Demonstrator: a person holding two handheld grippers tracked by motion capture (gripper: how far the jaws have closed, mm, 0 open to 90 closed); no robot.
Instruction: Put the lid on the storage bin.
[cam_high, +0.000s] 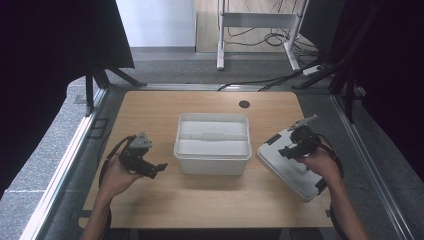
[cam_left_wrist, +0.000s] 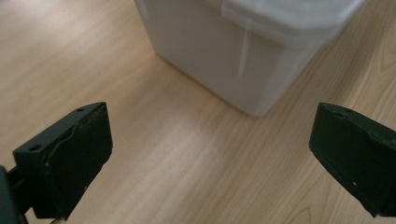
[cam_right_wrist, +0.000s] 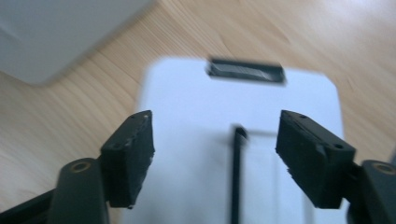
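Note:
A white plastic box (cam_high: 213, 144) stands open in the middle of the wooden table (cam_high: 150, 110). Its white lid (cam_high: 290, 167) with black clips lies flat to the right. My right gripper (cam_high: 289, 150) hovers just over the lid, open, with a thin black ridge of the lid (cam_right_wrist: 237, 172) between the jaws. The left gripper (cam_high: 159, 168) is open to the left of the box, pointing at its lower corner (cam_left_wrist: 254, 100) above bare wood, with nothing between its jaws.
A black cable hole (cam_high: 244, 104) sits in the table behind the box. Dark curtains hang at both sides. A white desk frame (cam_high: 260, 30) and loose cables lie on the floor beyond the far edge.

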